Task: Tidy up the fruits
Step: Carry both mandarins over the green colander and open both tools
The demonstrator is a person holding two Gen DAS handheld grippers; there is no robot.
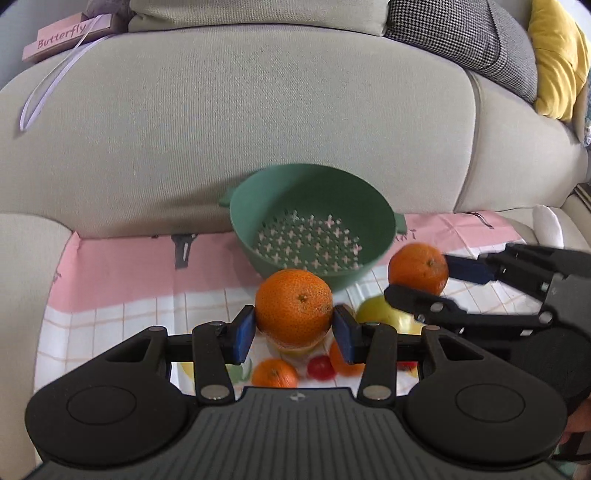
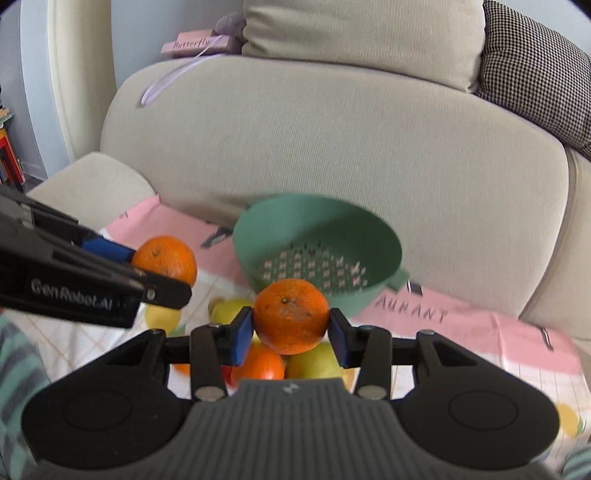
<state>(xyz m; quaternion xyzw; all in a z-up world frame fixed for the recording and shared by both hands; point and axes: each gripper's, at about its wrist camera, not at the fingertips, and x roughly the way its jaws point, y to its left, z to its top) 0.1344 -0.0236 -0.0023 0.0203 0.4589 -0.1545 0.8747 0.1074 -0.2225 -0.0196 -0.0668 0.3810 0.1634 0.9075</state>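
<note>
My left gripper (image 1: pixel 294 326) is shut on an orange (image 1: pixel 294 309) and holds it above the cloth, just in front of the empty green colander (image 1: pixel 314 201). My right gripper (image 2: pixel 291 330) is shut on a second orange (image 2: pixel 291 315). It shows at the right of the left wrist view (image 1: pixel 418 268), beside the colander's right side. The left gripper's orange appears at the left of the right wrist view (image 2: pixel 165 258). The colander (image 2: pixel 317 218) lies just beyond both oranges. More fruit lies below: a small orange (image 1: pixel 274 373), a red fruit (image 1: pixel 320 367), a yellow-green fruit (image 1: pixel 376 310).
A pink and white checked cloth (image 1: pixel 122 295) covers the sofa seat. The beige sofa back (image 1: pixel 258 110) rises right behind the colander. A pink "Butterfly" box (image 1: pixel 66 35) sits on top. Checked and yellow cushions (image 1: pixel 517 48) lie at the upper right.
</note>
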